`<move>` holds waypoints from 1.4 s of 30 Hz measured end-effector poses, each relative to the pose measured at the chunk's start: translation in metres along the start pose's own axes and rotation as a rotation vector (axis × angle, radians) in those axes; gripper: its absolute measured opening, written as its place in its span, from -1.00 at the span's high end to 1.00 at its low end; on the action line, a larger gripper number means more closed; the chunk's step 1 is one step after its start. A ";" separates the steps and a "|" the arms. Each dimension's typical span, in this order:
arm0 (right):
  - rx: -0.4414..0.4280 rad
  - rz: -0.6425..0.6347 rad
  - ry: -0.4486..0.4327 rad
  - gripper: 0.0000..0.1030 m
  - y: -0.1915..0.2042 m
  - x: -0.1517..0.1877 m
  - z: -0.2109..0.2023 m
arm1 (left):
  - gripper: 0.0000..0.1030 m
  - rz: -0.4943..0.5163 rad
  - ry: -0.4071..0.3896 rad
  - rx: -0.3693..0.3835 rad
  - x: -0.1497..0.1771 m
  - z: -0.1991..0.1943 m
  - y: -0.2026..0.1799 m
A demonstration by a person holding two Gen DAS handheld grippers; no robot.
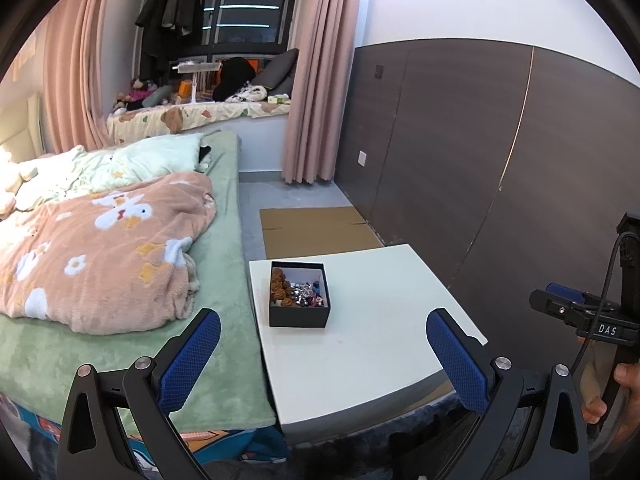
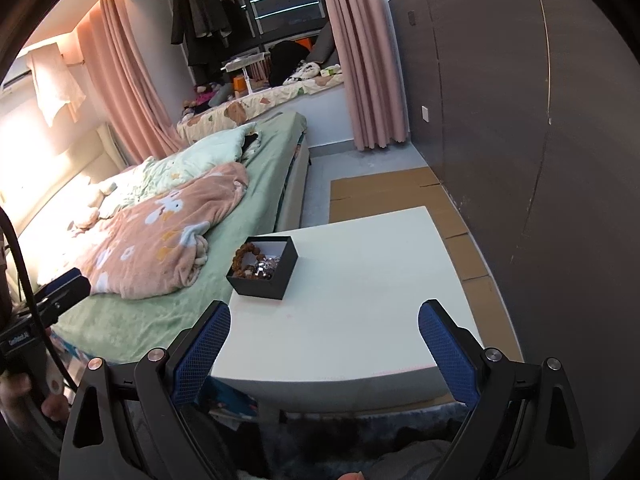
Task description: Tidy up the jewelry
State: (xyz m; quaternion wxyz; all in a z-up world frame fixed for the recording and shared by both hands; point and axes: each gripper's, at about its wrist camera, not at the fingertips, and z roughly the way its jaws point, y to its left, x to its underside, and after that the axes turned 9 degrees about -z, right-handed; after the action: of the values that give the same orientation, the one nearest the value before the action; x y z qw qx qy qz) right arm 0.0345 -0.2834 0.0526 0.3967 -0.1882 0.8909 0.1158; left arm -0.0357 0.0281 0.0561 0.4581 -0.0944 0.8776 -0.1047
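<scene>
"DAS" stands on the right tongs (image 1: 568,302).

White counter (image 1: 384,320) beside bed (image 1: 224,280) with green sheet. Peach floral blanket (image 1: 100,248) crumpled on bed, pale green pillow (image 1: 160,156) behind it. Flattened cardboard (image 1: 316,228) on floor past counter. Pink curtains (image 1: 320,80) framing window seat, dark clothes (image 1: 168,12) hanging above. Dark panelled wall (image 1: 480,140) on right.

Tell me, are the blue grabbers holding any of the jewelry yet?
No. The left gripper and the right gripper are both open with nothing between their fingers. The jewelry sits inside the black box on the white table.
</scene>
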 end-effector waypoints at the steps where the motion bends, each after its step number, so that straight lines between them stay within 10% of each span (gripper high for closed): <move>1: 0.000 0.000 -0.002 -0.85 0.000 0.002 -0.001 | -0.99 0.001 -0.004 0.000 0.000 -0.002 0.000; 42: -0.018 0.014 -0.030 -0.85 0.009 0.001 -0.022 | -0.99 0.029 -0.034 0.030 0.002 -0.028 -0.013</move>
State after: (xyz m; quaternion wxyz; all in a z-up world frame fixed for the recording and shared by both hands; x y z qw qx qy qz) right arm 0.0149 -0.2835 0.0667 0.4075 -0.1837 0.8851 0.1294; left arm -0.0586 0.0176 0.0741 0.4756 -0.0767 0.8695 -0.1095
